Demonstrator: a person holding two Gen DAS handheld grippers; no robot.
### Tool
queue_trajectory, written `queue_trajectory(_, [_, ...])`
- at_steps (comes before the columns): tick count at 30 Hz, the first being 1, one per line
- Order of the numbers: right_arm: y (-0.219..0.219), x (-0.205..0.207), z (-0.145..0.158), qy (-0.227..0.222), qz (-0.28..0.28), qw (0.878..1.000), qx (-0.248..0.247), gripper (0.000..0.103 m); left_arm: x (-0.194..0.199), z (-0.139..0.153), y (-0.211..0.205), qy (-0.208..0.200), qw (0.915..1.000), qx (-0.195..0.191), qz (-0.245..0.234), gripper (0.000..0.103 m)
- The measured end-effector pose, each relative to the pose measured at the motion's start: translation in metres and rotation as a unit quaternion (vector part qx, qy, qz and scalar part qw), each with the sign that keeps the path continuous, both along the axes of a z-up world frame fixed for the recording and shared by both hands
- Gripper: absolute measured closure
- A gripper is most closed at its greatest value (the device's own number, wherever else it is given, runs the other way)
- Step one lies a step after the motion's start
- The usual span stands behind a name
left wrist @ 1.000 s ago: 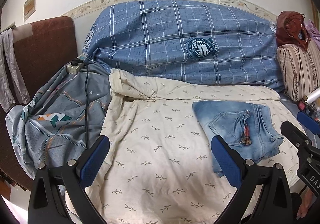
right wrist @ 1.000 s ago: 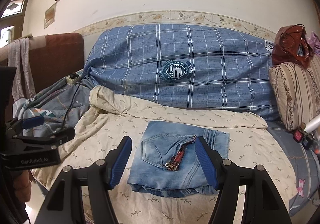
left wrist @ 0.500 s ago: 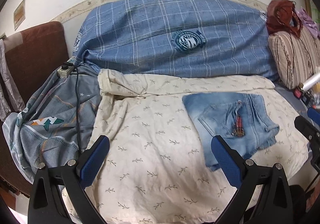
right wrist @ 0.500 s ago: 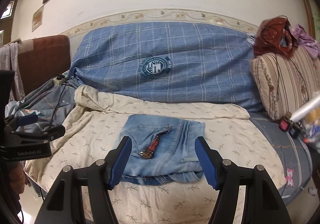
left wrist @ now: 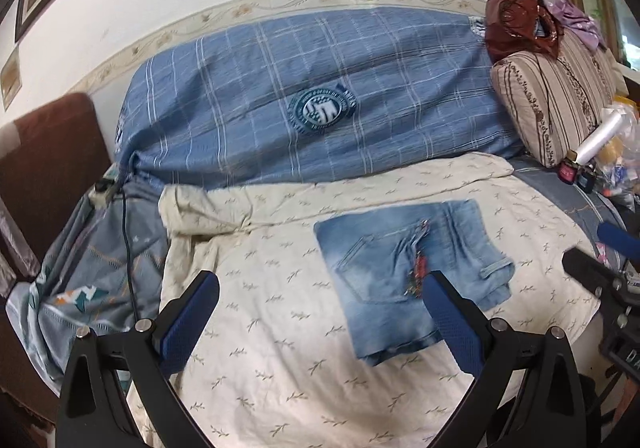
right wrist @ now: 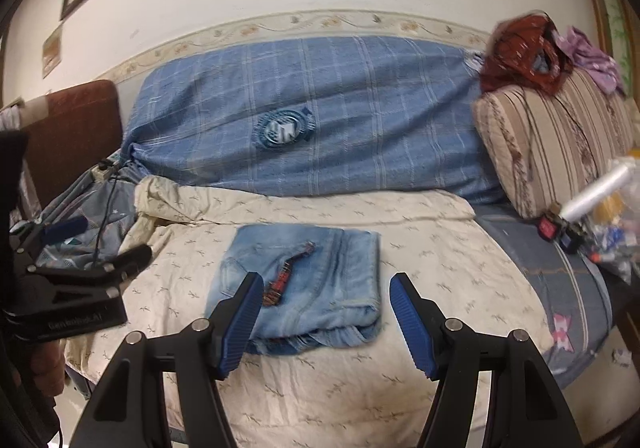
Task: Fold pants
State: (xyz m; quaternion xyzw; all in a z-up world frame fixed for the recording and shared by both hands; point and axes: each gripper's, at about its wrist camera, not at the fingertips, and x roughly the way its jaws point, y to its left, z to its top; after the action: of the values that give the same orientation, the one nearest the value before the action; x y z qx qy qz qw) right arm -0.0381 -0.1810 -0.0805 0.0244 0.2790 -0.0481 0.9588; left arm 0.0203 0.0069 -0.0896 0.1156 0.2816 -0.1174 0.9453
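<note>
Light blue jeans [left wrist: 404, 272] lie folded into a compact rectangle on a cream leaf-print sheet [left wrist: 280, 312], back pocket up, a small red trinket on top. In the right wrist view the same jeans [right wrist: 316, 284] sit just beyond my right gripper [right wrist: 324, 318], which stands open and empty, above and short of them. My left gripper [left wrist: 320, 316] is open too, nothing between its blue pads, hovering over the sheet to the left of the jeans. Each gripper shows at the edge of the other's view: the right gripper [left wrist: 600, 260] and the left gripper [right wrist: 92, 248].
A blue plaid bundle [left wrist: 320, 107] lies along the wall behind. A striped cushion [right wrist: 560, 143] with a red-brown bag stands at right, small clutter and a plastic roll [right wrist: 592, 195] below it. A grey patterned cloth with a black cable [left wrist: 128, 248] lies left, beside a brown headboard.
Both grippers have pulled back and slightly up from the jeans and rolled a little; the jeans lie where they were. Jaws unchanged.
</note>
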Motion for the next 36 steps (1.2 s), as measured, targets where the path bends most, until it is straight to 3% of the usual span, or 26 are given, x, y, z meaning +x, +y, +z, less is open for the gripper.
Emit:
queue_trajectory(8, [-0.026, -0.02, 0.004, 0.003, -0.012, 1.0, 0.011, 0.034, -0.013, 0.017, -0.031, -0.012, 0.9997, 0.015, -0.014, 0.002])
queue_trajectory(16, [-0.042, -0.044, 0.013, -0.005, -0.005, 1.0, 0.024, 0.034, -0.034, 0.034, -0.044, -0.008, 0.9997, 0.005, -0.022, 0.002])
queue_trajectory(26, [-0.058, -0.078, 0.035, -0.037, -0.015, 0.998, 0.05, 0.034, -0.058, 0.057, -0.046, -0.018, 0.9994, -0.002, -0.03, 0.002])
queue_trajectory(36, [-0.054, -0.098, 0.045, -0.043, 0.0, 0.998, 0.041, 0.033, -0.082, 0.074, -0.046, -0.037, 0.9988, -0.003, -0.034, 0.002])
